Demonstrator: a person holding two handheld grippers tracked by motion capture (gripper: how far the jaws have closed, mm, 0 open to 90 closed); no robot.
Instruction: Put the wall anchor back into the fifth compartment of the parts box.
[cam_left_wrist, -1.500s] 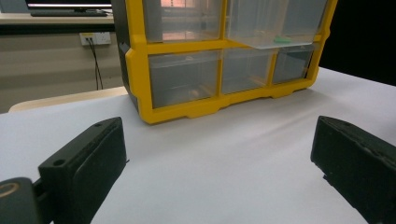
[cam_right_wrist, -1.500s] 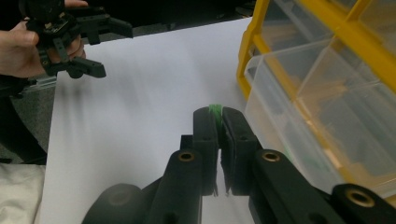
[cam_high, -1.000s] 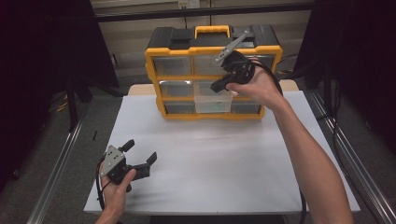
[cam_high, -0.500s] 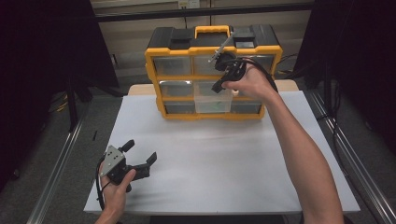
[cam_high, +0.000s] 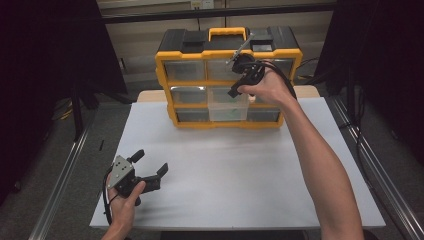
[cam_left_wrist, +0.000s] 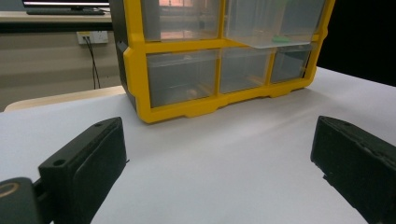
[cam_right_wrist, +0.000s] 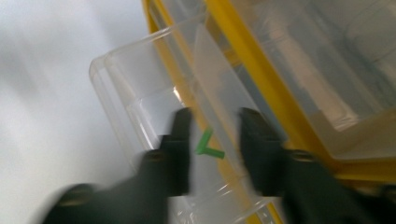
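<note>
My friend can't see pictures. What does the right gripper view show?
The right gripper, jaws apart after just opening, points into a clear pulled-out drawer of a yellow organizer. A small green piece shows between the jaws, with no pad touching it. The picture is blurred.
</note>
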